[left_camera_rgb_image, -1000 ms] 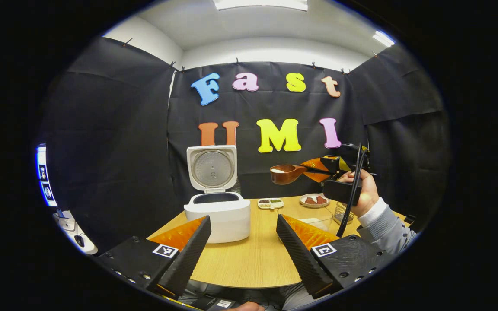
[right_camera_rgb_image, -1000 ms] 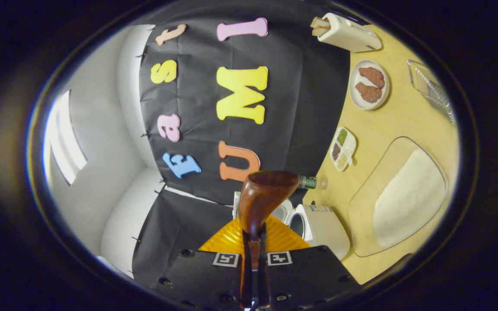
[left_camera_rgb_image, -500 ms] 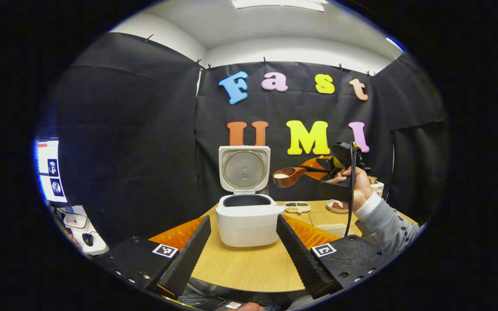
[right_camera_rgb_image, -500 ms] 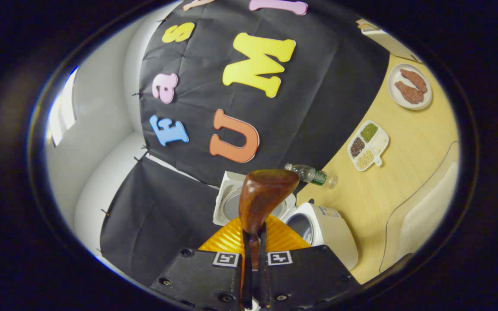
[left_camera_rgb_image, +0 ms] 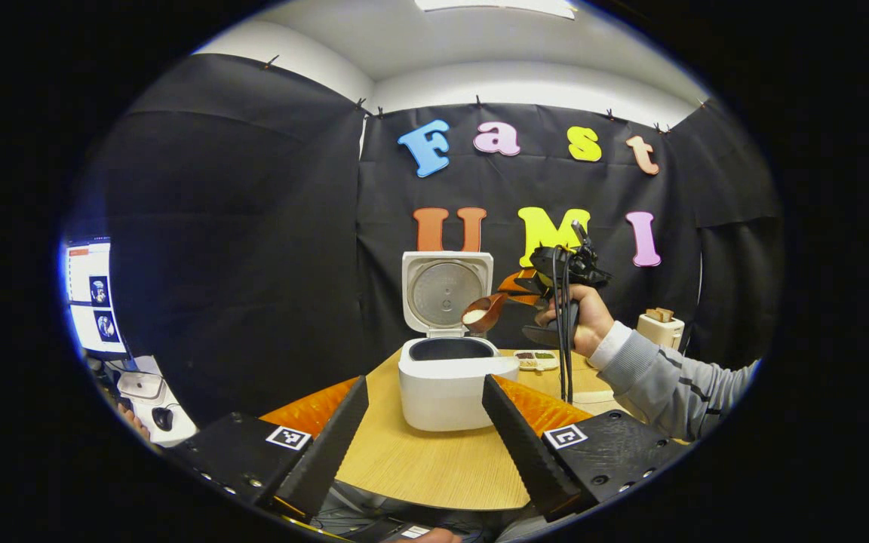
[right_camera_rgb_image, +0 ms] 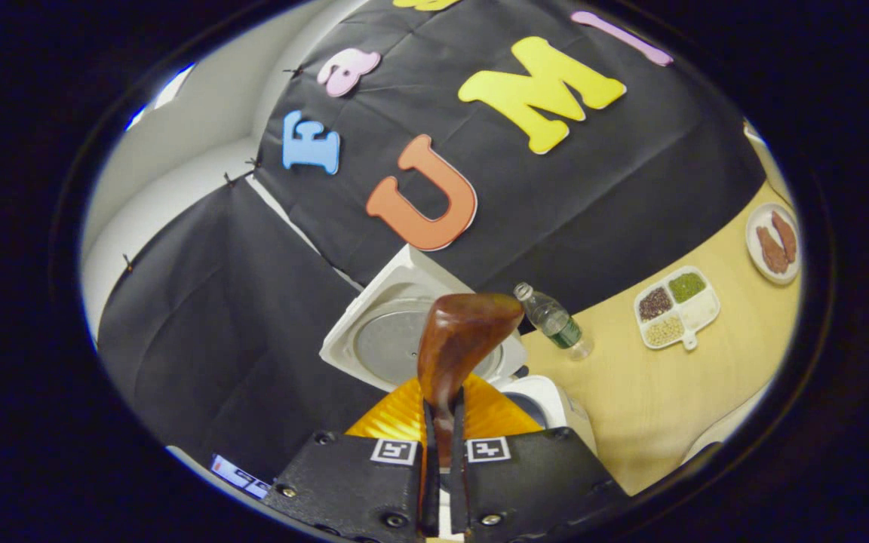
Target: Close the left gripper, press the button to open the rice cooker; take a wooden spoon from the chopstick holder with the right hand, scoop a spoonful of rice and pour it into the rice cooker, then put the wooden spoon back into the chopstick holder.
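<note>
In the left gripper view, a pale wood-grain counter point(left_camera_rgb_image: 434, 460) stands in a booth hung with black cloth, white wall and a ceiling light above it. The left claw point(left_camera_rgb_image: 425, 434) hangs wide, holding nothing, low over the near edge. The white rice cooker point(left_camera_rgb_image: 455, 373) sits mid-counter, its lid point(left_camera_rgb_image: 446, 290) standing upright and the dark pot showing. Right of the lid, a hand point(left_camera_rgb_image: 581, 320) in a grey sleeve holds the right claw point(left_camera_rgb_image: 525, 285), which grips the wooden spoon point(left_camera_rgb_image: 483, 313); the bowl carries white rice and tilts above the cooker's right side. A white toaster point(left_camera_rgb_image: 659, 328) stands far right. A lit screen glows at the far left; its writing is too small to read.

In the right gripper view, the right claw point(right_camera_rgb_image: 442, 452) is pinched narrow on the spoon's handle, the bowl's underside over the open lid. A plastic bottle point(right_camera_rgb_image: 555, 320) with a green label, unreadable, stands behind the cooker. Farther right lie a divided dish point(right_camera_rgb_image: 677, 305) of grains and a plate point(right_camera_rgb_image: 772, 243) with brown pieces.
</note>
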A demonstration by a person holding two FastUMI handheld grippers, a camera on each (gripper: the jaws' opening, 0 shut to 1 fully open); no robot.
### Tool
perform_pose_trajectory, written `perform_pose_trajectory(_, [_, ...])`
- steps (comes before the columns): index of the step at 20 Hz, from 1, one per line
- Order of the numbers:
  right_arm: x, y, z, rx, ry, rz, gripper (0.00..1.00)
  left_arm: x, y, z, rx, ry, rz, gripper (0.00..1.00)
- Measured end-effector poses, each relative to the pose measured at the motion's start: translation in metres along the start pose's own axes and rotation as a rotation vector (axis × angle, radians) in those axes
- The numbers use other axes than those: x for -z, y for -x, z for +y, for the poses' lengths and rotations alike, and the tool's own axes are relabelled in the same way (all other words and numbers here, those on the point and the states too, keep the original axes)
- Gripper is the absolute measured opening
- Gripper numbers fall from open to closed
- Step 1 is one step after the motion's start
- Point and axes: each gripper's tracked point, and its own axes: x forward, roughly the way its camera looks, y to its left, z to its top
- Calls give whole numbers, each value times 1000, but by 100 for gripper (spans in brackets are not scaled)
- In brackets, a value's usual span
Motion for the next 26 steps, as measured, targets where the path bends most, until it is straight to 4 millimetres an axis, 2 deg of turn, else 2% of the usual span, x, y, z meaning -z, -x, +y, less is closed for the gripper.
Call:
perform_pose_trajectory(2, [3, -10, 2, 19, 87, 9, 11, -3, 0, 6, -35, -34, -17, 96])
perform_pose_trajectory(5, [7, -22, 2, 55, 241, 21, 11, 3, -2, -4, -31, -41, -3, 97])
perform_pose_trajectory(10, [15, -38, -5, 125, 473, 30, 11, 6, -4, -8, -39, -33, 8, 96])
perform_pose_trajectory(15, [29, -41, 0, 162, 743, 49, 11, 14, -8, -6, -48, -26, 22, 96])
perform_pose_trajectory(16, [31, -42, 2, 161, 796, 56, 11, 15, -9, -6, -48, -26, 21, 100])
perform_pose_trajectory(20, [41, -36, 11, 174, 976, 49, 11, 22, -11, -9, -40, -19, 34, 96])
perform_pose_trajectory(23, [48, -35, 20, 168, 1053, 25, 10, 25, -10, -9, -40, -21, 47, 96])
perform_pose_trajectory(24, [48, -34, 20, 165, 1071, 22, 11, 27, -10, -8, -41, -19, 52, 100])
perform_pose_trajectory(26, [46, -29, 21, 170, 1086, 16, 11, 28, -9, -10, -41, -15, 57, 96])
